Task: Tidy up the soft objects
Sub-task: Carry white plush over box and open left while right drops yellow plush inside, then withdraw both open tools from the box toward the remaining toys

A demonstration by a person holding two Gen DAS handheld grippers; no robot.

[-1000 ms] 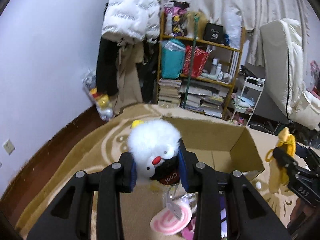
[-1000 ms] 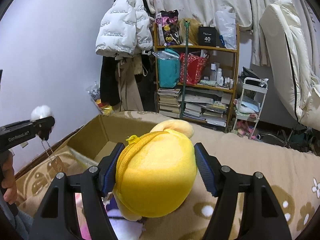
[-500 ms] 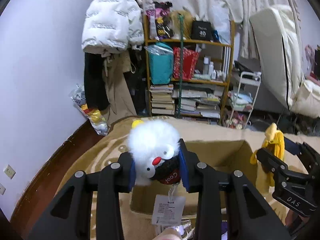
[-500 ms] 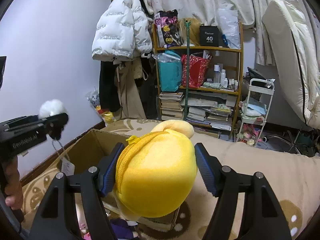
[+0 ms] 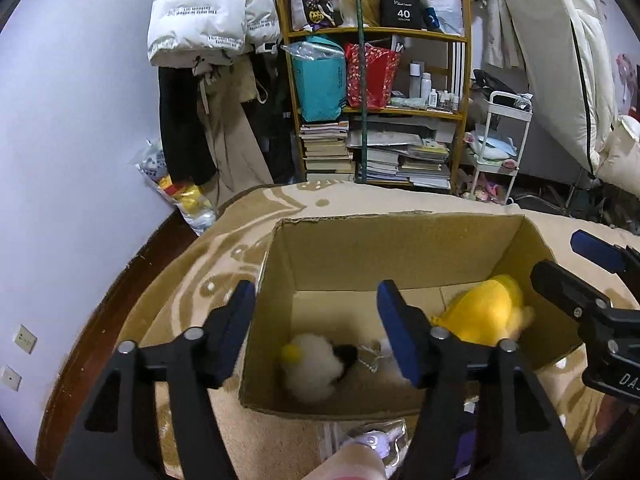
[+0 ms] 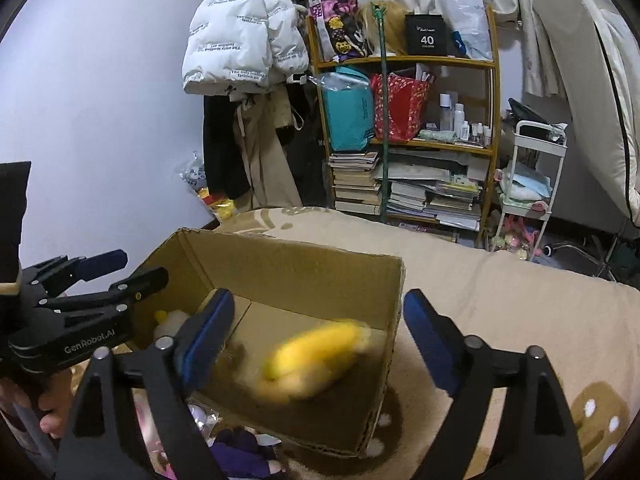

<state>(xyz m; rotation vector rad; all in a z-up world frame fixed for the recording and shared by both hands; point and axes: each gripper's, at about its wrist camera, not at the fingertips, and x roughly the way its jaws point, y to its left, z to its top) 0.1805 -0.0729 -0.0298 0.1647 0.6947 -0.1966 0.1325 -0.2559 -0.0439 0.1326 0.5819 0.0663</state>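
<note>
An open cardboard box [image 5: 396,240] [image 6: 296,258] sits on a beige patterned blanket. Inside it lies a fluffy white plush [image 5: 314,366] [image 6: 170,322] with a black face and chain, at the left. A yellow plush [image 5: 486,314] [image 6: 310,360] is in the box at the right, blurred in the right wrist view. My left gripper [image 5: 316,316] [image 6: 120,268] hovers over the box's left part, its jaws opening with nothing between the pads. My right gripper [image 6: 318,320] [image 5: 568,264] stands over the right part, jaws opening, the yellow plush below them and free.
A pink and purple pile of soft things [image 6: 236,452] lies on the blanket in front of the box. Behind stand a wooden shelf [image 5: 380,112] with books and bags, hanging coats [image 5: 208,32], a white trolley [image 5: 500,148] and a leaning mattress [image 5: 560,60].
Both grippers moved over the box and opened. The white plush left the left jaws and now lies in the box; the yellow plush dropped out of the right jaws into it.
</note>
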